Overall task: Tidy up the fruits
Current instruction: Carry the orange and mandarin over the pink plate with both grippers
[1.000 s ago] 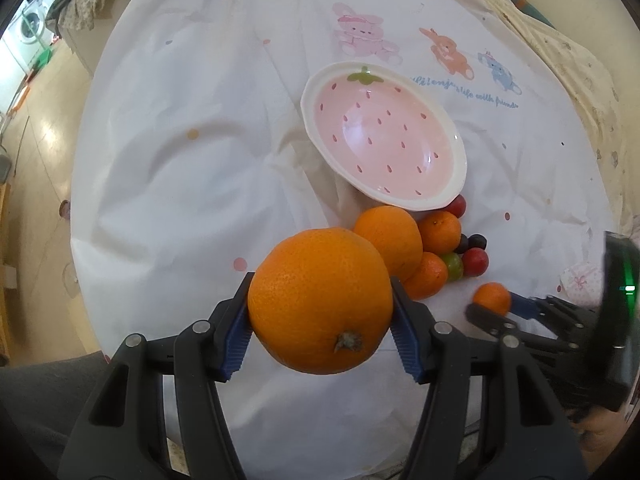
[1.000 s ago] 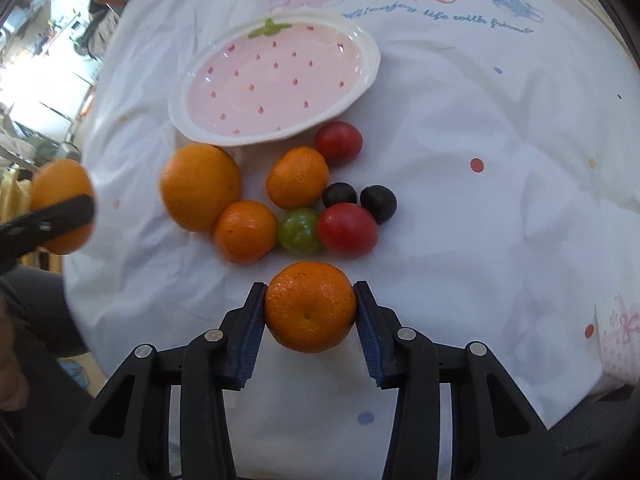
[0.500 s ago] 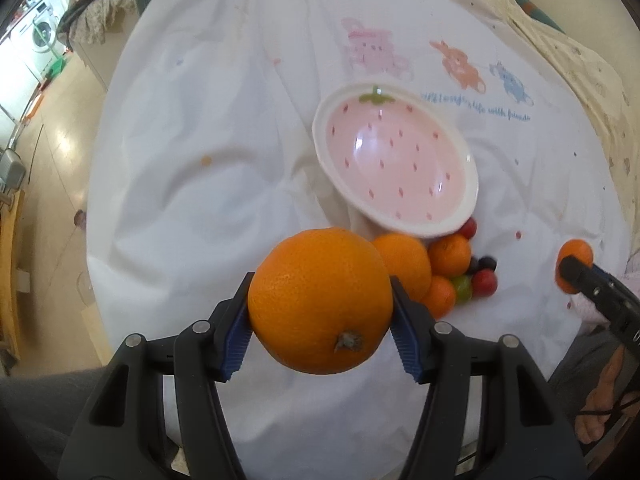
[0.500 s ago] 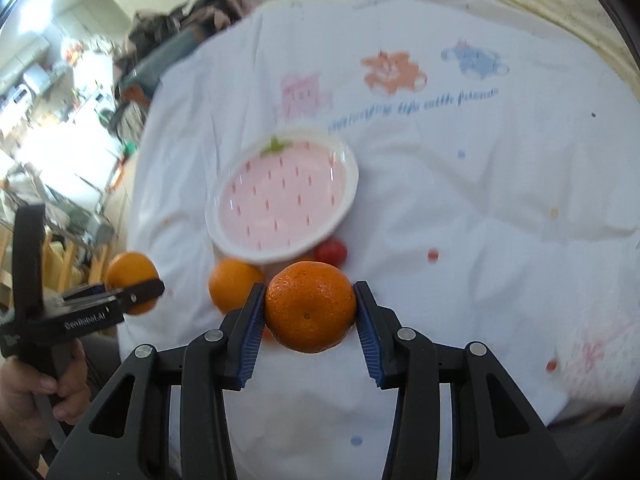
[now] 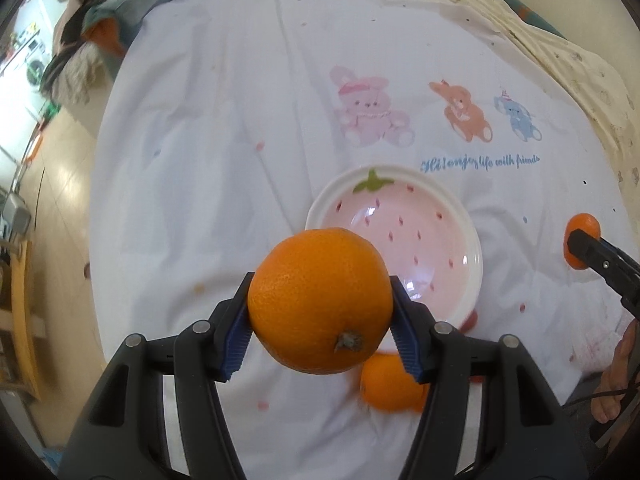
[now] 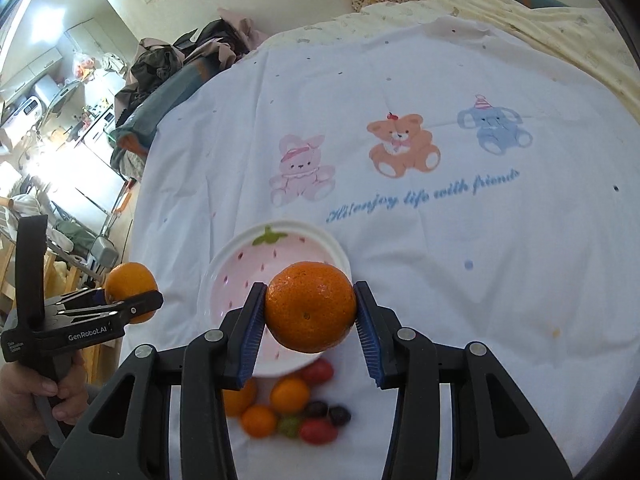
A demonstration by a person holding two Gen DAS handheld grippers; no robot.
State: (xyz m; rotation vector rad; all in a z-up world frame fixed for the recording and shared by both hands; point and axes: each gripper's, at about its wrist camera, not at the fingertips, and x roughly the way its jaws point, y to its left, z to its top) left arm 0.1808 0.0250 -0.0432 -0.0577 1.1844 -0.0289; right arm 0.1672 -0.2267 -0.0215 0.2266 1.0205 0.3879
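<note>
My left gripper [image 5: 320, 316] is shut on a large orange [image 5: 320, 300] and holds it in the air in front of the pink strawberry-pattern bowl [image 5: 432, 236]. My right gripper [image 6: 311, 312] is shut on a smaller tangerine [image 6: 311, 306], held above the same bowl [image 6: 240, 264]. The bowl holds nothing. Below it on the cloth lies a heap of fruit [image 6: 292, 412]: oranges, red and green tomatoes, dark grapes. The left gripper with its orange [image 6: 128, 284] shows at the left of the right wrist view. The right gripper's tangerine [image 5: 582, 232] shows at the right of the left wrist view.
A white tablecloth [image 6: 440, 240] with cartoon animals and blue lettering covers the round table. Piled clothes [image 6: 180, 68] lie beyond the table's far left edge. A yellowish patterned cloth [image 5: 560, 52] lies at the far right. Floor and furniture show at the left.
Both grippers have risen and drawn back from the table with their fruit still held. The bowl and the fruit heap now look smaller and lower in both views.
</note>
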